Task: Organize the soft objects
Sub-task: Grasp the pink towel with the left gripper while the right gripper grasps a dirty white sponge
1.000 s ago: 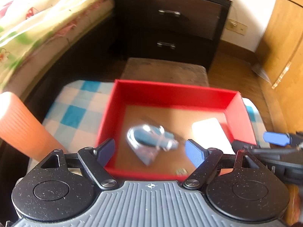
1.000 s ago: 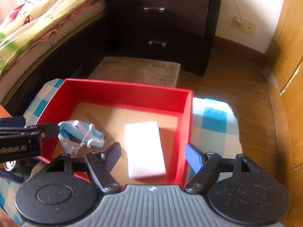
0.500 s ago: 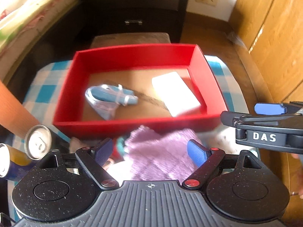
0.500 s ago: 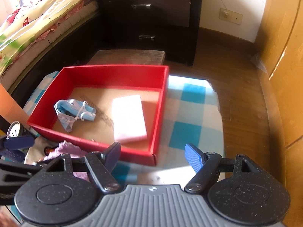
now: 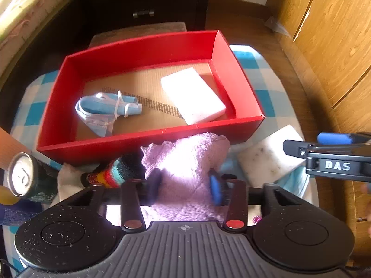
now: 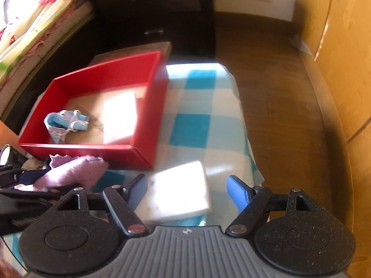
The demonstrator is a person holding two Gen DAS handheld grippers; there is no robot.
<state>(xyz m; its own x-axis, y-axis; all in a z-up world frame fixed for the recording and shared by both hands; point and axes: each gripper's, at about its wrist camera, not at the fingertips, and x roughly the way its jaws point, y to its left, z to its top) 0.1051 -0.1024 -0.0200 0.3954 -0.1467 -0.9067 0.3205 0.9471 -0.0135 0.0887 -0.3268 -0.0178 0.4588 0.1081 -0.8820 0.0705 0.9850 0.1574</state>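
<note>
A red box (image 5: 148, 143) sits on the blue-checked cloth (image 6: 197, 129) and holds a blue face mask (image 5: 106, 108) and a white sponge (image 5: 192, 95). My left gripper (image 5: 185, 185) is shut on a lilac towel (image 5: 185, 159) just in front of the box; the towel also shows in the right wrist view (image 6: 71, 169). My right gripper (image 6: 187, 190) is open, its fingers on either side of a second white sponge (image 6: 178, 194) that lies right of the box. A striped sock (image 5: 111, 173) lies left of the towel.
A drink can (image 5: 20, 176) stands at the left front of the box. A dark nightstand (image 5: 143, 0) and a bed (image 6: 34, 18) are behind, a low stool (image 5: 139, 32) behind the box. Wooden wardrobe doors (image 5: 329, 34) are on the right.
Both grippers pulled back from the box toward the near side. My left gripper closed on the lilac towel. My right gripper moved over the loose white sponge.
</note>
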